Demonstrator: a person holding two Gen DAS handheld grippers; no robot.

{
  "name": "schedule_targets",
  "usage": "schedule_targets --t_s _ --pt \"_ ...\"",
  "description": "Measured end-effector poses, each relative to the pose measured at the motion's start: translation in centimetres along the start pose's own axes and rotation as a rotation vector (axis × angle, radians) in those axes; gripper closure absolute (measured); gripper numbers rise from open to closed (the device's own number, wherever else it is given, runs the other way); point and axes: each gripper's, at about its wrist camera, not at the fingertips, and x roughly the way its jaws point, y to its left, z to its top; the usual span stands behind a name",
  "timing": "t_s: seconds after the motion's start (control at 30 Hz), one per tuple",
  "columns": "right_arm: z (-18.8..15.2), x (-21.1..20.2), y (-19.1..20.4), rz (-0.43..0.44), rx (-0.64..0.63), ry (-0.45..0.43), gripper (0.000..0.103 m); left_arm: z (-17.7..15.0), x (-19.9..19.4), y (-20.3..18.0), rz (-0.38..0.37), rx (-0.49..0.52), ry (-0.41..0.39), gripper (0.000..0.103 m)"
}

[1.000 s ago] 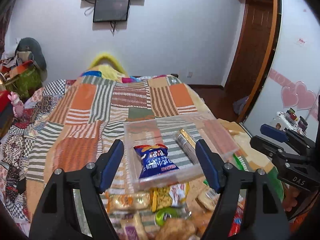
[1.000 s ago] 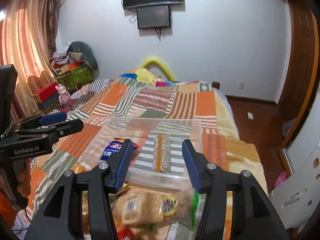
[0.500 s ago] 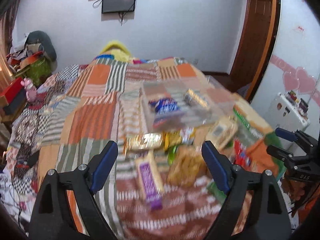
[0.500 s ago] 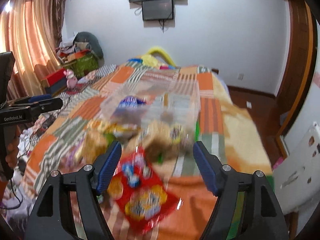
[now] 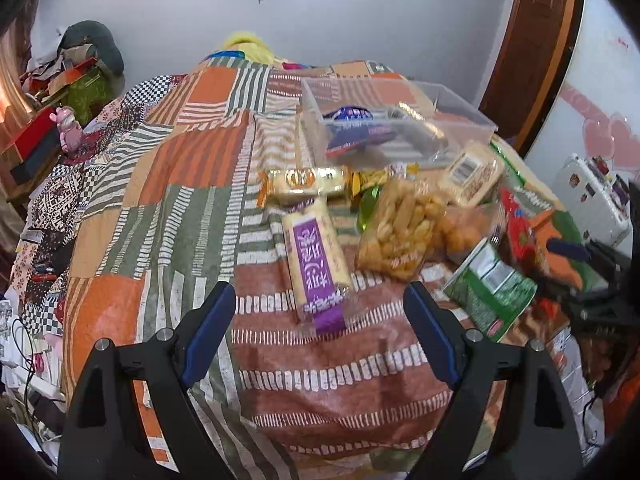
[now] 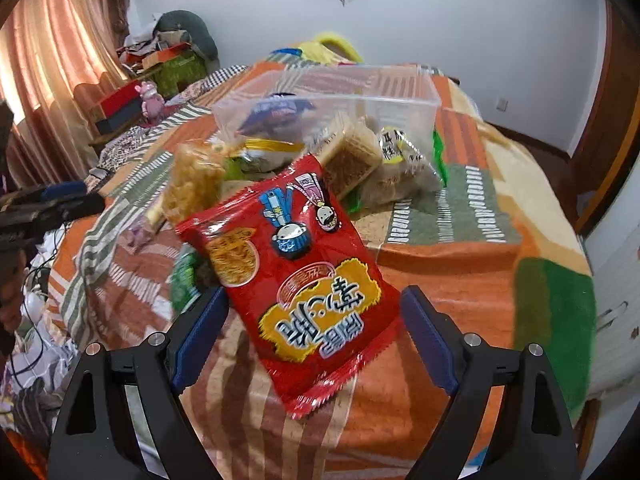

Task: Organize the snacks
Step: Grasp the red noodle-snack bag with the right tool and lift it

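Observation:
A clear plastic bin point(image 5: 460, 114) sits on the patchwork bedspread and holds a blue snack bag point(image 5: 352, 128); it also shows in the right wrist view point(image 6: 392, 108). Loose snacks lie in front of it. My left gripper point(image 5: 318, 320) is open, with a purple-labelled cracker pack point(image 5: 316, 256) lying between and just beyond its fingers. A bag of yellow puffs point(image 5: 400, 232) and a green bag point(image 5: 488, 288) lie to the right. My right gripper point(image 6: 314, 322) is open, with a red noodle-snack bag point(image 6: 296, 268) lying between its fingers on the bed.
A gold-wrapped pack point(image 5: 304, 182) and a tan biscuit pack point(image 5: 472, 174) lie near the bin. Cluttered boxes point(image 6: 120, 104) stand left of the bed, a white case point(image 5: 592, 196) and a wooden door point(image 5: 532, 40) to the right. The bed edge drops off near both grippers.
Both grippers have pulled back from the bin toward the near end of the bed and lowered over the loose snacks. The right gripper's jaws have widened.

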Motion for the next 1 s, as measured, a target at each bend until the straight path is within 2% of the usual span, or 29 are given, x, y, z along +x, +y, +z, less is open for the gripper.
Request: schedule_targets --t_s 0.2,0.3,0.37,0.5,0.8,0.9,1.0 --pt "0.5 1.3 -0.7 -0.022 0.026 0.008 0.017 0.0 1.9 -0.1 -0.013 0.0 0.031 0.017" --pt "0.4 2.1 -1.8 -0.005 0.076 0.028 0.021 0.1 2.9 0.1 -0.008 -0.004 0.041 0.017" --pt "-0.1 2.0 -2.6 0.001 0.103 0.03 0.029 0.4 3.8 0.4 -0.009 -0.016 0.049 0.017" --pt "-0.5 1.2 -3.0 -0.005 0.125 0.007 0.037 0.9 5.5 1.1 -0.004 -0.042 0.057 0.018" --pt "-0.5 -0.3 -4.3 -0.012 0.187 -0.042 0.038 1.6 9.1 2.9 -0.043 -0.132 0.093 0.037" --pt "-0.2 -0.6 -4.2 -0.008 0.193 -0.054 0.038 1.7 10.3 3.2 -0.085 -0.166 0.108 0.048" --pt "0.0 -0.7 -4.1 -0.006 0.195 -0.064 0.038 1.8 10.4 2.9 -0.065 -0.152 0.091 0.055"
